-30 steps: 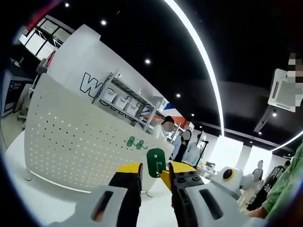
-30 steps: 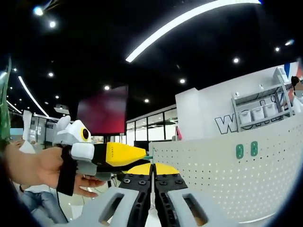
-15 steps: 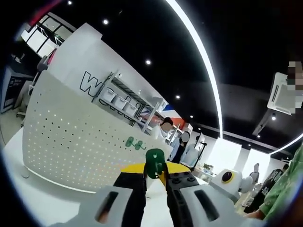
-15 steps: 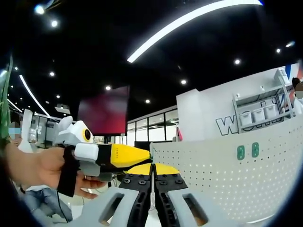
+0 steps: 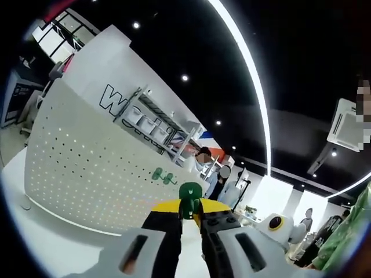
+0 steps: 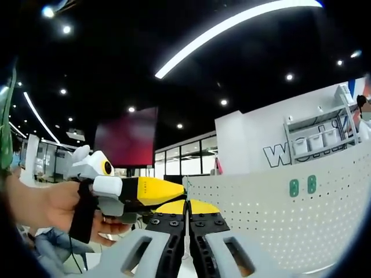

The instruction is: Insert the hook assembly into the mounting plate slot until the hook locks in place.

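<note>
A green hook [image 5: 189,192] sits pinched between the yellow tips of my left gripper [image 5: 189,207], which is shut on it. Beyond it curves the white perforated mounting plate [image 5: 81,171], standing upright on a white table. Two more green hooks [image 5: 164,175] hang on the plate's upper right part. In the right gripper view the plate [image 6: 272,223] fills the right side, with those two green hooks [image 6: 302,186] on it. My right gripper [image 6: 187,209] is shut with nothing in it. The left gripper [image 6: 174,193] comes in from the left, held by a hand [image 6: 40,205].
The white table top [image 5: 52,243] runs in front of the plate. Behind the plate is a white wall with lettering and a shelf of bins [image 5: 148,121]. Two people [image 5: 211,168] stand beyond the plate's right end.
The left jaws have closed from a wide gap onto the green hook, which now shows smaller between the tips. The right gripper has stayed shut and nearly still.
</note>
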